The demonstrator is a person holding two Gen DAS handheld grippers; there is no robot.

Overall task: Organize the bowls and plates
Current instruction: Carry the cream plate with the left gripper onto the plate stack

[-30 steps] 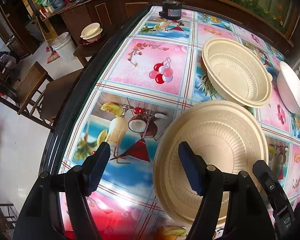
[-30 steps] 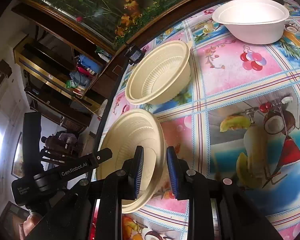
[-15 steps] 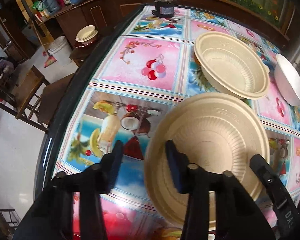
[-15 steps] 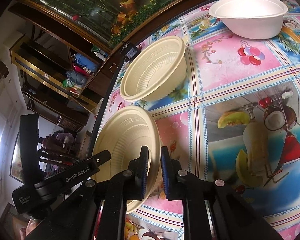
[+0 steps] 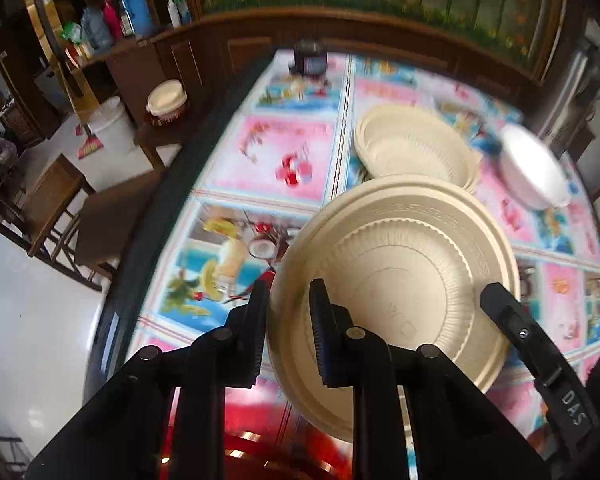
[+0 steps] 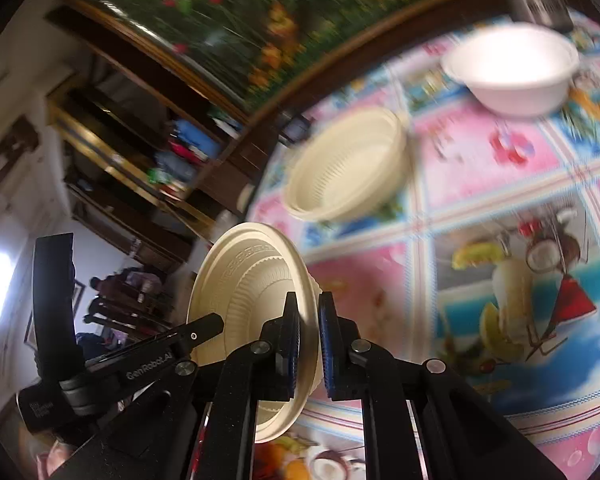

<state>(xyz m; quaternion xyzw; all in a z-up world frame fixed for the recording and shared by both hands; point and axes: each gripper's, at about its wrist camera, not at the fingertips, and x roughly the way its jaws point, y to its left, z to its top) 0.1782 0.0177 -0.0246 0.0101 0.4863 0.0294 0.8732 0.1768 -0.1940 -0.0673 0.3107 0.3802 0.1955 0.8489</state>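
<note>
Wooden chair (image 5: 56,200): far left in the left wrist view, on the pale floor beside the table edge.
White bucket (image 5: 110,124): on the floor beyond the chair, near a small stand that carries a cream lidded container (image 5: 166,98).
Table (image 5: 272,160): covered in a bright fruit-and-drink print cloth — pink and blue squares; much of it is motion-blurred.
Left gripper (image 5: 288,322): fingers drawn narrow, pinching the left rim of the cream plate, one pad outside the rim and one over the plate's inner face.
Cream plate (image 5: 400,280): ribbed and round, tilted, with its hollow toward the left camera; in the right wrist view it (image 6: 252,292) stands nearly on edge, lifted off the cloth.
Right gripper (image 6: 309,340): closed tight on the plate's opposite rim, one pad on each side; in the left wrist view a black arm of it (image 5: 532,344) juts in by the plate's right edge.
Cream bowl (image 5: 416,146): upright on the table just beyond the plate — apart from it, open side up, ribbed inside.
White bowl (image 6: 512,68): upright on the table, further right, well apart from the cream bowl.
Dark jar (image 5: 308,60): at the far table edge, blurred, contents unreadable.
</note>
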